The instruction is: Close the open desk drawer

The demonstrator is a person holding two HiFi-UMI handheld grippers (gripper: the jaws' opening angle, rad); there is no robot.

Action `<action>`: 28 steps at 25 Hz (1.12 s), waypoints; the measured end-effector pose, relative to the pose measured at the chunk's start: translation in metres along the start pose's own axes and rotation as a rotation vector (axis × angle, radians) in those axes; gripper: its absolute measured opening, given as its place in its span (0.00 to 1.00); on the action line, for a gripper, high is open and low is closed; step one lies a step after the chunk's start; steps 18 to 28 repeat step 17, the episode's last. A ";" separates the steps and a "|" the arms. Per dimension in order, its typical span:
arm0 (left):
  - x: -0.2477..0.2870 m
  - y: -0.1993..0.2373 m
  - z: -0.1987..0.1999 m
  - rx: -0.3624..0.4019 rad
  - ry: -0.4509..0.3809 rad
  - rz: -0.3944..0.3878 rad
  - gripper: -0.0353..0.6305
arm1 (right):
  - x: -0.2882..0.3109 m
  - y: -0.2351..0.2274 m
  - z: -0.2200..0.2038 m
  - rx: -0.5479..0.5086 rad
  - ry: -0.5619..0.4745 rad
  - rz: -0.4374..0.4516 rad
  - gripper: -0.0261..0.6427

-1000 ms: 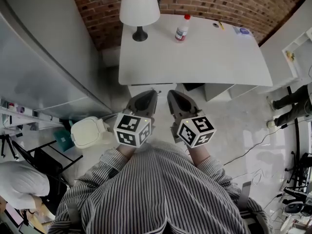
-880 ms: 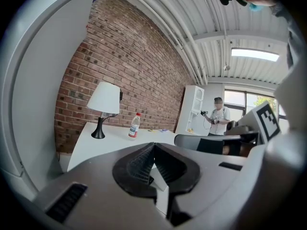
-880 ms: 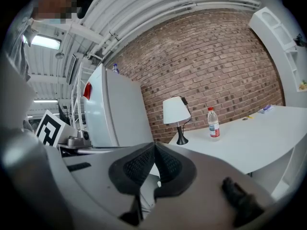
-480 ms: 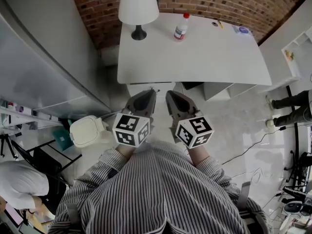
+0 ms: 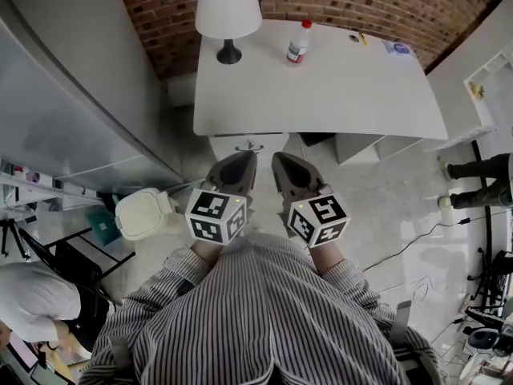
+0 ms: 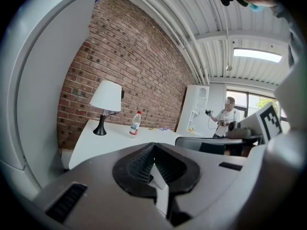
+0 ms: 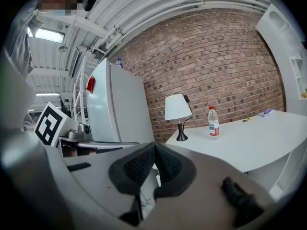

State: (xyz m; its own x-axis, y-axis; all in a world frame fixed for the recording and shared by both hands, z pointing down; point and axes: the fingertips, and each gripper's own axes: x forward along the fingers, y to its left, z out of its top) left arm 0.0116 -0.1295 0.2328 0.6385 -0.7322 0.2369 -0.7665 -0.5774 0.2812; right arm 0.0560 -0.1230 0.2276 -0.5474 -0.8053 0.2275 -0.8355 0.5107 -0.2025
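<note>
left gripper [image 5: 244,161]: jaws pressed together, empty | right gripper [image 5: 280,161]: same | desk drawer [image 5: 248,145]: handled front at frame centre, under the white desk [image 5: 321,95] edge, just ahead of both tips | extension unclear: fits approach before pushing, or drawer already home

Desk [image 5: 345,95]: white, against the far brick wall
Lamp [image 5: 228,10]: far-left corner of desk
Bottle [image 5: 299,42]: right of lamp
Drawer [image 5: 248,146]: under desk's near edge
Left gripper [image 5: 248,157], right gripper [image 5: 277,159]: side by side, near drawer
</note>
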 end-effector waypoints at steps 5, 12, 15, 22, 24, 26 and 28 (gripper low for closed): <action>-0.005 -0.003 -0.006 -0.004 0.017 0.005 0.07 | -0.003 0.005 -0.005 0.000 0.013 0.007 0.06; -0.012 -0.003 -0.014 -0.017 0.029 0.013 0.07 | -0.007 0.009 -0.013 0.007 0.035 0.011 0.06; -0.012 0.000 -0.017 -0.032 0.037 0.011 0.07 | -0.005 0.008 -0.015 0.021 0.036 0.008 0.06; -0.013 0.003 -0.018 -0.040 0.039 0.014 0.07 | -0.003 0.008 -0.015 0.026 0.035 0.007 0.06; -0.013 0.003 -0.018 -0.040 0.039 0.014 0.07 | -0.003 0.008 -0.015 0.026 0.035 0.007 0.06; -0.013 0.003 -0.018 -0.040 0.039 0.014 0.07 | -0.003 0.008 -0.015 0.026 0.035 0.007 0.06; -0.013 0.003 -0.018 -0.040 0.039 0.014 0.07 | -0.003 0.008 -0.015 0.026 0.035 0.007 0.06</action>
